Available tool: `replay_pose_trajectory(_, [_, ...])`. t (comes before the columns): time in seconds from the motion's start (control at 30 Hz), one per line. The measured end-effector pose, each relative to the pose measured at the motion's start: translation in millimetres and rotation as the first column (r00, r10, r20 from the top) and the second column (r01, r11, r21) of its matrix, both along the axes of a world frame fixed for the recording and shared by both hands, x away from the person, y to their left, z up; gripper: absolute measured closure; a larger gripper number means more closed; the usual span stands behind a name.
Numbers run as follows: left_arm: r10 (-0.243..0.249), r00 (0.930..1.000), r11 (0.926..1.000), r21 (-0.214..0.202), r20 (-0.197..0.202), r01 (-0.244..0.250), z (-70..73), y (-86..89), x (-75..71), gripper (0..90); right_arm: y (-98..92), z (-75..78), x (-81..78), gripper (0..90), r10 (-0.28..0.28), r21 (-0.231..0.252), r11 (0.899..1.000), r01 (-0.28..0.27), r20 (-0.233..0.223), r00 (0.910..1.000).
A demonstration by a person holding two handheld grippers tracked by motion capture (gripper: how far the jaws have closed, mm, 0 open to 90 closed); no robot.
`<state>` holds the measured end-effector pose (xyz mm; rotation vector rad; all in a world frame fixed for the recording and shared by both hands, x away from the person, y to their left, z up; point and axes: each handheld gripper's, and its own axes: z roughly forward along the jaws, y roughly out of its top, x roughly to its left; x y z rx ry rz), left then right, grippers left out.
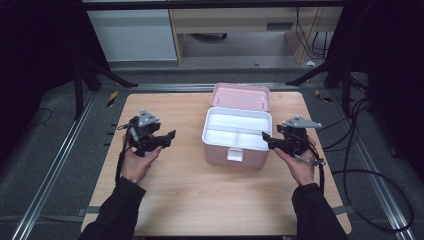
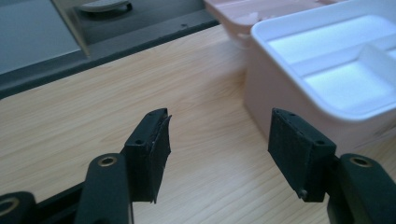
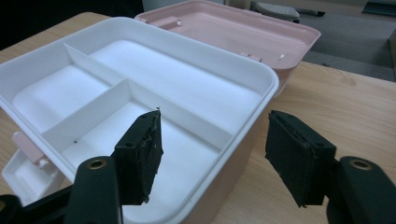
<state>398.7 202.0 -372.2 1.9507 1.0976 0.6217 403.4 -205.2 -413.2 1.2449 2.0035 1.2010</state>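
Box [image 1: 234, 137], pink, lid [image 1: 242, 96] thrown back, white divided tray exposed; sits centre of frame on worktop [image 1: 200, 195], long axis running left to right. Right gripper [image 1: 270, 140], jaws apart and empty, is just beside the box's right end; its own view looks down over that corner. Left gripper [image 1: 169, 137], jaws apart and empty, stands farther off at the box's left.

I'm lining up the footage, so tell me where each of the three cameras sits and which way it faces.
High view: above the person's side, facing forward and down on the wooden table; forearms, hands, left gripper, right gripper.
Left gripper view: rides the left gripper, looks along its open jaws over bare tabletop beside the box.
Right gripper view: rides the right gripper, jaws open above the white divided tray.
All three share the open pink box.
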Motion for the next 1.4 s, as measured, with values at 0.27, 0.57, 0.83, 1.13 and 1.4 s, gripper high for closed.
replay_pose_trajectory(0.27, [-0.109,0.994,0.9923,-0.059,0.013,0.109,-17.0,-49.0,23.0,38.7,6.5,-14.3,9.9,42.5,-0.002,-0.043,0.999,-0.001,-0.068,0.9977])
replay_pose_trajectory(0.57, [-0.147,0.9886,0.9891,-0.018,-0.036,0.146,-40.9,-70.4,40.4,41.3,2.9,-21.5,13.2,53.4,-0.004,-0.04,0.999,0.001,-0.084,0.9965])
replay_pose_trajectory(0.83, [-0.173,0.9819,0.9846,0.013,-0.077,0.175,-44.8,-67.2,38.4,46.7,8.5,-22.2,14.0,57.1,0.011,-0.025,1.0,-0.013,-0.088,0.9961])
replay_pose_trajectory(1.13, [-0.121,0.9865,0.9913,0.037,-0.11,0.126,-49.0,-37.5,26.4,54.8,42.5,-21.2,11.8,57.7,0.079,-0.03,0.996,-0.081,-0.089,0.993])
replay_pose_trajectory(1.4, [-0.077,0.9904,0.9962,0.032,-0.115,0.081,-48.5,-17.3,18.9,57.1,67.0,-20.6,9.7,57.3,0.104,-0.036,0.993,-0.108,-0.091,0.9904])
